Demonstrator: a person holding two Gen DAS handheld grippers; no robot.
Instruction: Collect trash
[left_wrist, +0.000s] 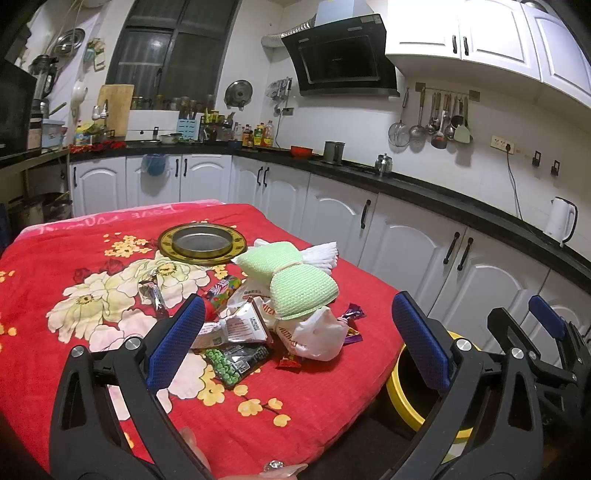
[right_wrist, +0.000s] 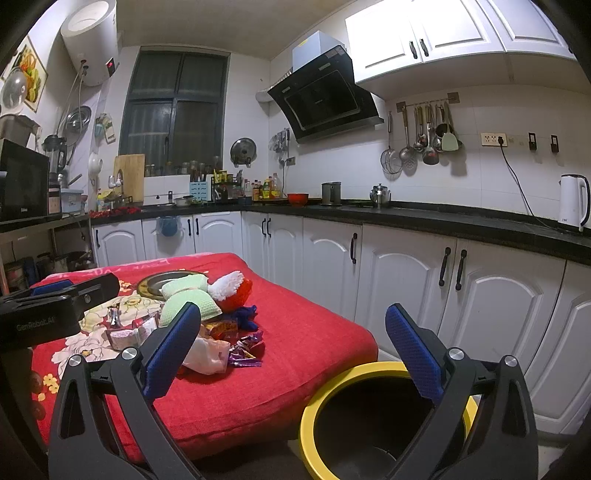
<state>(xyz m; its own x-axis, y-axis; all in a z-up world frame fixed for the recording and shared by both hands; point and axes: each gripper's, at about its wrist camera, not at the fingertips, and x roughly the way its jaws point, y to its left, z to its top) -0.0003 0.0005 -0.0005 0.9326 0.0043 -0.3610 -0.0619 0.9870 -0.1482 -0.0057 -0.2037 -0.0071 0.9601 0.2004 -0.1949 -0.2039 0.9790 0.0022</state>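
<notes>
**Red floral tabletop, wrappers heaped near its right edge**

Your tabletop is draped in a red cloth printed with pale flowers. Toward its far end lies a round metal tray with a gold rim. Nearer you sits a pile: green knitted cloth, white plastic bag, green pea packet, purple candy wrappers, and a torn white pouch.

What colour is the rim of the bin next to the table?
Yellow, with a black inside. The bin shows best in the right wrist view.
</notes>
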